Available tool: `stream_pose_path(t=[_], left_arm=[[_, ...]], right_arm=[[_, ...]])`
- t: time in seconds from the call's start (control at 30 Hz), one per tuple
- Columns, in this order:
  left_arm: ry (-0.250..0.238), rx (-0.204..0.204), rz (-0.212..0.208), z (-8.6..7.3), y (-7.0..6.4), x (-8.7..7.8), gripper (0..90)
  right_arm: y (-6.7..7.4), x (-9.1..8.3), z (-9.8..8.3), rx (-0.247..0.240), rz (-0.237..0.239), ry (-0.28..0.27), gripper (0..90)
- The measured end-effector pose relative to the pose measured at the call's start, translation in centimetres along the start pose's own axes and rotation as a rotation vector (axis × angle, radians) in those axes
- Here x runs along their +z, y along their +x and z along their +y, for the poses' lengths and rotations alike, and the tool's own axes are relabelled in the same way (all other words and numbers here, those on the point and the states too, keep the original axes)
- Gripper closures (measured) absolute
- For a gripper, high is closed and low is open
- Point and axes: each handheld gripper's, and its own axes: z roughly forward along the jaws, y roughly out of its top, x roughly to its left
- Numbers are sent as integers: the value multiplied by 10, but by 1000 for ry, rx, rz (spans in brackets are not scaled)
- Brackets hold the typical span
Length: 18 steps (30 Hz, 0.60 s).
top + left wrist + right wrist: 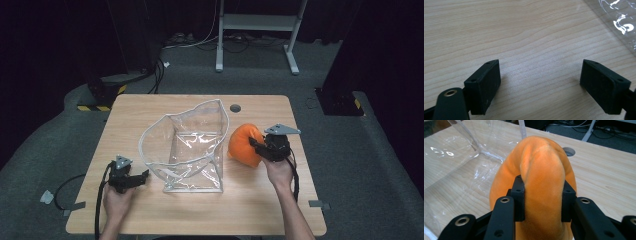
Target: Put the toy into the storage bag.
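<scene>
2 tools in my hands: my right tool (256, 145) is clenched on the orange plush (541, 177), held just right of the clear bag (187, 150). My left tool (540, 86) gapes empty over bare counter (250, 200) near the bag's near-left corner.

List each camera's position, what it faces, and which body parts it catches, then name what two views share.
High view: above the person's side, looking forward and down on the table; both forearms, left gripper, right gripper.
Left gripper view: on the left gripper, facing bare tabletop; open jaws.
Right gripper view: on the right gripper, facing the orange plush it clamps.
Shared: the clear plastic bag and the orange plush.
</scene>
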Motion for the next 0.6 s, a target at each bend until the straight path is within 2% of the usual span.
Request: stream_pose_path(t=[0.4,0.6], left_arm=[[3,3,-1,0,0,0,170],[3,3,-1,0,0,0,170]], right_arm=[[-2,-12,5,-5,6,-4,663],[1,-24,13,-16,15,-7,663]])
